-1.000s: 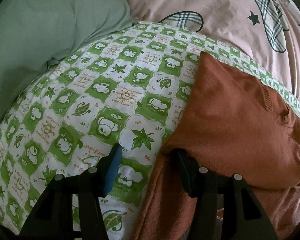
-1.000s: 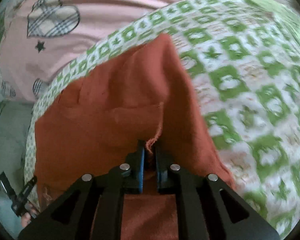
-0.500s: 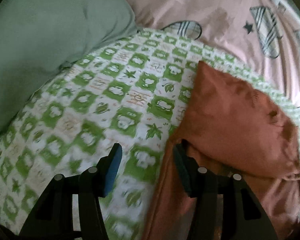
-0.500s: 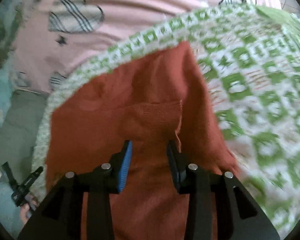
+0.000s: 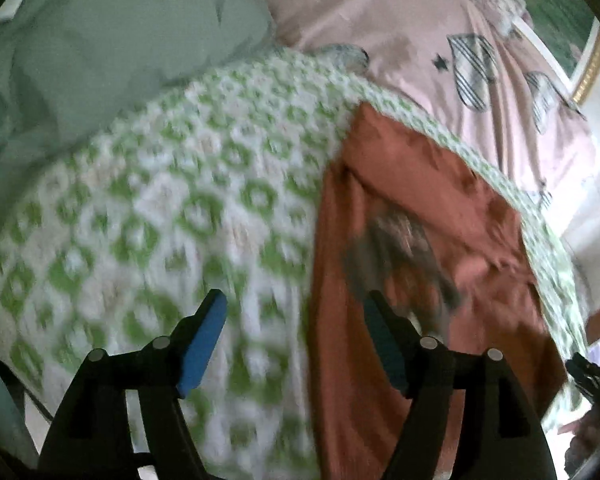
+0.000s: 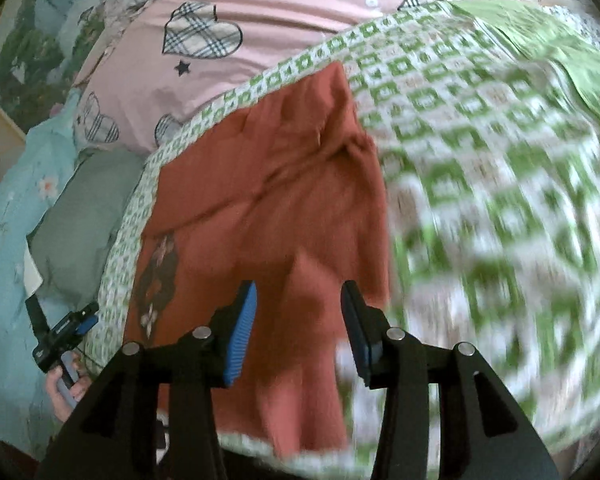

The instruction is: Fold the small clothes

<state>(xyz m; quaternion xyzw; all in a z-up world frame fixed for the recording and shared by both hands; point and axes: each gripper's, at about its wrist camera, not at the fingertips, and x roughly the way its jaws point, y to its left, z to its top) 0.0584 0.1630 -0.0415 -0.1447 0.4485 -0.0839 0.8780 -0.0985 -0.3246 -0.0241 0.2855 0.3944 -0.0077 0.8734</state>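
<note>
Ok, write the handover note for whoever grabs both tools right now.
Left tool: open, empty, above the edge of the rust-orange garment.
Right tool: open, empty, over the garment's near part.
Garment lies on the green-and-white checked blanket, partly folded, with layers overlapping; dark print faces up on one side.
Left to do: regrasp and finish the fold. Both views are blurred by motion, so check the edges first.

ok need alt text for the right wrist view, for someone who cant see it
An open right gripper hangs over a rust-orange garment lying rumpled on a green and white patterned blanket, holding nothing. A pink sheet with plaid hearts lies beyond, and the left gripper shows at the left edge. The picture is blurred by motion.
</note>
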